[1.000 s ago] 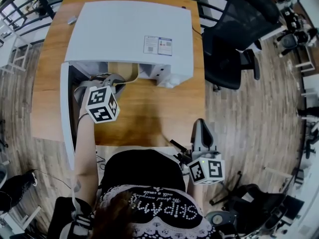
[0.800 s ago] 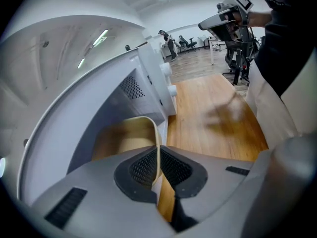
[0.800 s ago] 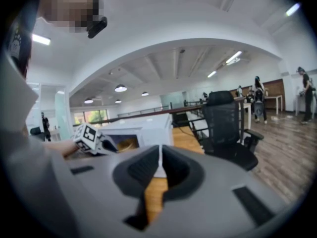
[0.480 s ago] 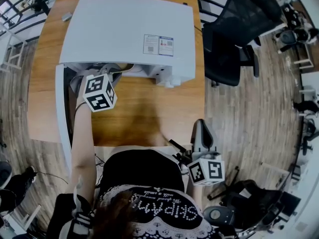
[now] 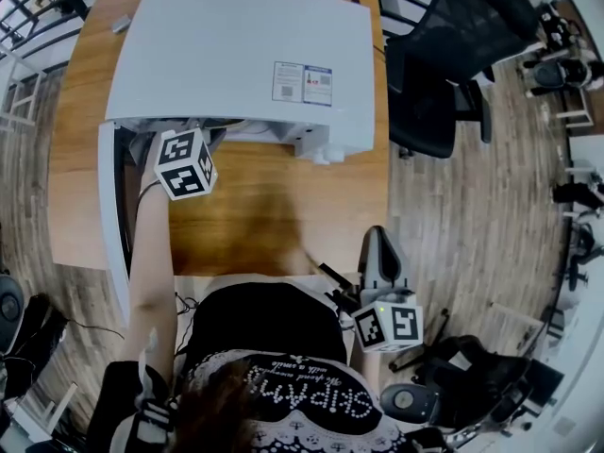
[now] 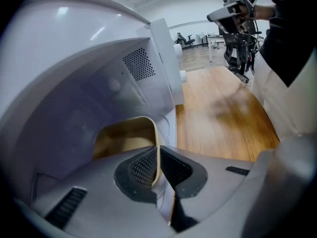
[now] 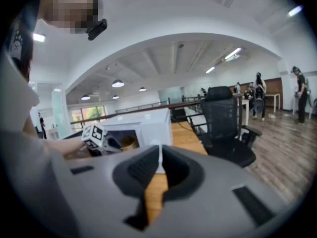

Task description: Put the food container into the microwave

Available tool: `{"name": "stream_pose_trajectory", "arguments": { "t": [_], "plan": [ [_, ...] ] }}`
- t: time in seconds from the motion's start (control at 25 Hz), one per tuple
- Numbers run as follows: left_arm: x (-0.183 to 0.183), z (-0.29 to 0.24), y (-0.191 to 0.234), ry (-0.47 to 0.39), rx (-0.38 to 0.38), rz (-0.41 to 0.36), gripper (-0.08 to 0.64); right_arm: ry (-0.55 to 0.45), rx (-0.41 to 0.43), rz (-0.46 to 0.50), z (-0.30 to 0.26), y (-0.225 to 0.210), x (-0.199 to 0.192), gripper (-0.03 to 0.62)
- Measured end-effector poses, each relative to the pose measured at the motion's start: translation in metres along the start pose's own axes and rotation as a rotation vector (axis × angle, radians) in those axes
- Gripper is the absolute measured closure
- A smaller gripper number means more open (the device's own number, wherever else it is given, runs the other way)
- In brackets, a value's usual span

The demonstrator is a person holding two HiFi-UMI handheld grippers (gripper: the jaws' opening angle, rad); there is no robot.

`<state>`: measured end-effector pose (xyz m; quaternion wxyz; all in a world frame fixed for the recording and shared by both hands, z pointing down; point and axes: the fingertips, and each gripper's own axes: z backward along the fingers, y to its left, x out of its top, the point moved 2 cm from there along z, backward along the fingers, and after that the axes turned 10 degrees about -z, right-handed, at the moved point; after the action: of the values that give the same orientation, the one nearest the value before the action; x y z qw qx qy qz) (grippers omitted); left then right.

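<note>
A white microwave (image 5: 245, 55) stands on the wooden table (image 5: 274, 215), its door (image 5: 107, 215) swung open at the left. In the left gripper view a tan paper food container (image 6: 126, 138) sits inside the grey cavity, and my left gripper (image 6: 158, 155) is shut on its right rim. From the head view only that gripper's marker cube (image 5: 184, 163) shows at the opening; the container is hidden under the microwave's top. My right gripper (image 5: 377, 243) hovers off the table's front right by the person's waist, shut and holding nothing. The right gripper view shows the container (image 7: 128, 143) in the open cavity.
A black office chair (image 5: 434, 83) stands right of the table. A small grey object (image 5: 120, 25) lies at the table's back left corner. More chairs (image 5: 472, 376) stand on the wood floor at the lower right. A railing runs behind the table.
My left gripper has pushed further into the microwave opening with the container, which has slipped under the microwave's top in the head view. The right gripper has stayed where it was.
</note>
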<state>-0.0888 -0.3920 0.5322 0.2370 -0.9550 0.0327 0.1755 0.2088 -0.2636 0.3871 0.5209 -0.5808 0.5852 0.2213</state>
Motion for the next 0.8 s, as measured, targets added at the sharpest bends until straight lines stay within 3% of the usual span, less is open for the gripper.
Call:
{"name": "stream_pose_trajectory", "arguments": {
  "t": [0.8],
  "plan": [
    [-0.003,-0.013,-0.002,-0.023,-0.018,0.037,0.515,0.023,0.006,0.001,-0.009,0.003,-0.002,0.554]
  ]
}}
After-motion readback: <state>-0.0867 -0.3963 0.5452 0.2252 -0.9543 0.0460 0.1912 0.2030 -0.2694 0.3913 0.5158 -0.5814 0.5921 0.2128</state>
